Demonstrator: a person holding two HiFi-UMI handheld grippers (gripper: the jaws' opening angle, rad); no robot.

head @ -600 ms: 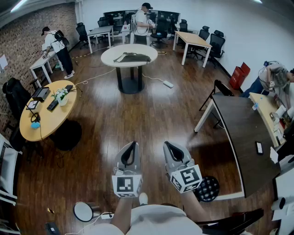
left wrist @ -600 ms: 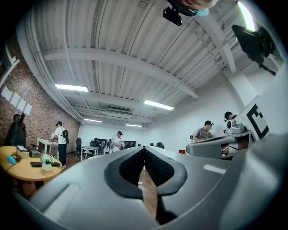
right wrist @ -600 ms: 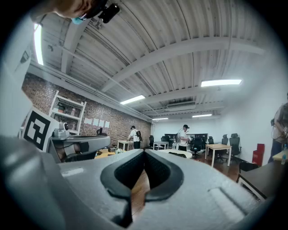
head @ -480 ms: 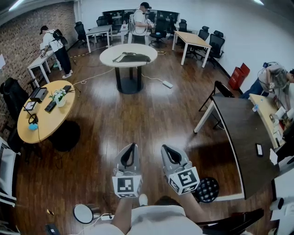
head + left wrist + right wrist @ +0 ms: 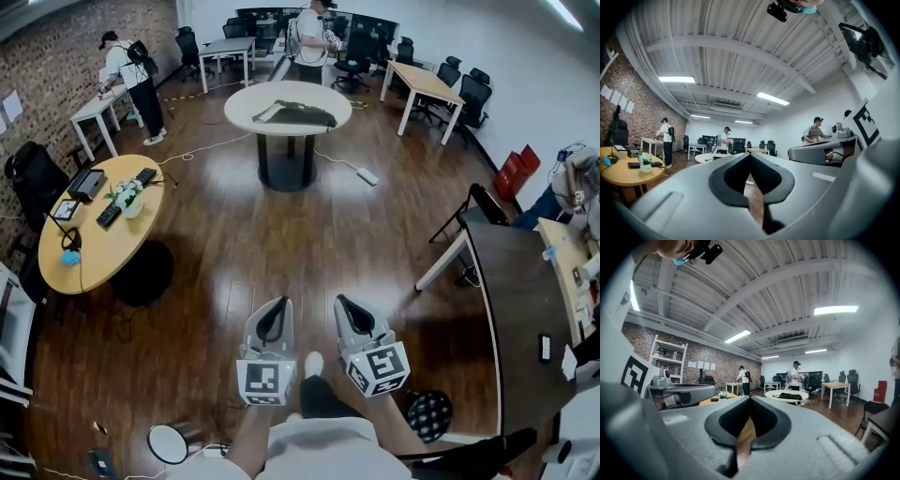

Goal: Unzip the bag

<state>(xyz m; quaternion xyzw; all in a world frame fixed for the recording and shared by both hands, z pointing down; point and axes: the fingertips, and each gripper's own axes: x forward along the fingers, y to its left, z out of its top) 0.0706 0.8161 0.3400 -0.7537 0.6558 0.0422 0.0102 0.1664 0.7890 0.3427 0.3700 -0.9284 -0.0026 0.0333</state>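
I see a glossy dark wood floor (image 5: 234,244), a rough brick wall (image 5: 56,47), and a dark cloth bag (image 5: 298,113) on the smooth white worktop (image 5: 239,111). The left gripper (image 5: 277,302) and right gripper (image 5: 341,300) look like matt grey plastic.

Left tool (image 5: 750,155), jaws together, white table (image 5: 700,158) beyond

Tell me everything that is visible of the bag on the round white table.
The bag is dark, long and flat, seemingly soft fabric. It lies slack near the middle of the table, far across the room. Only the table touches it. Its zip is too small to make out.
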